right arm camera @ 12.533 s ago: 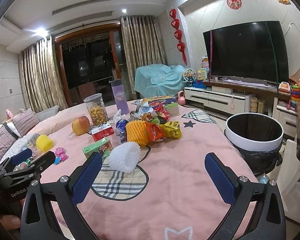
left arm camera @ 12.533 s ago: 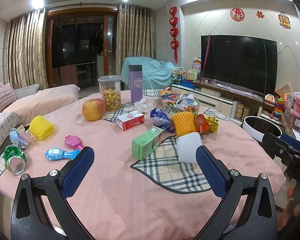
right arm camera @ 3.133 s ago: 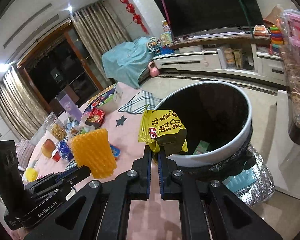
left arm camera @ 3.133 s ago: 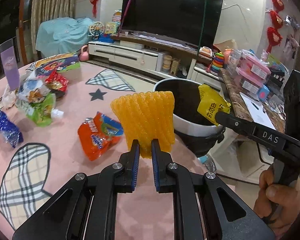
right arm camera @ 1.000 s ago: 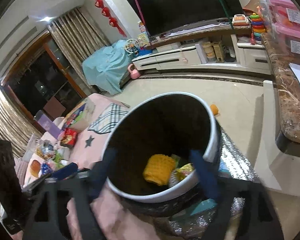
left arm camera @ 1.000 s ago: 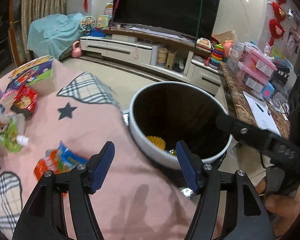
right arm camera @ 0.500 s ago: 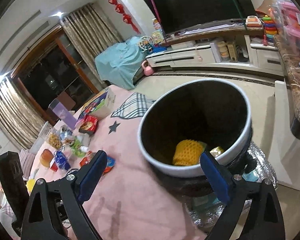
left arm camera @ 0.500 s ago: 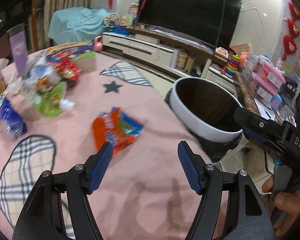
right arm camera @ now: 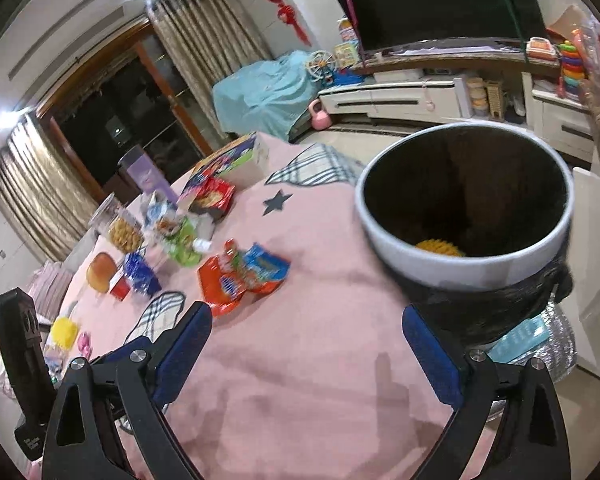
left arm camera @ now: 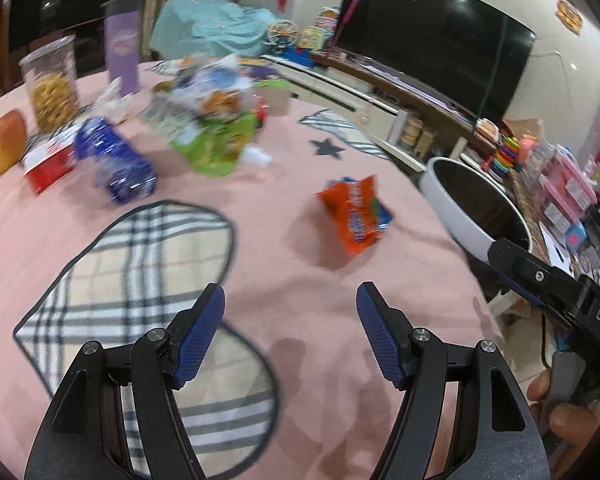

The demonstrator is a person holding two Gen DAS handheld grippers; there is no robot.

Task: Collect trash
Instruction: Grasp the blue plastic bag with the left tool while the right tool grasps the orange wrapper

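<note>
An orange wrapper lies on the pink desk, left of the white bin at the desk's right edge. Yellow foam sits inside the bin. Both the left gripper and right gripper hover near, jaws released and empty.

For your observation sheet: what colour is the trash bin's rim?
White rim, black inside; clearest in the right wrist view.
</note>
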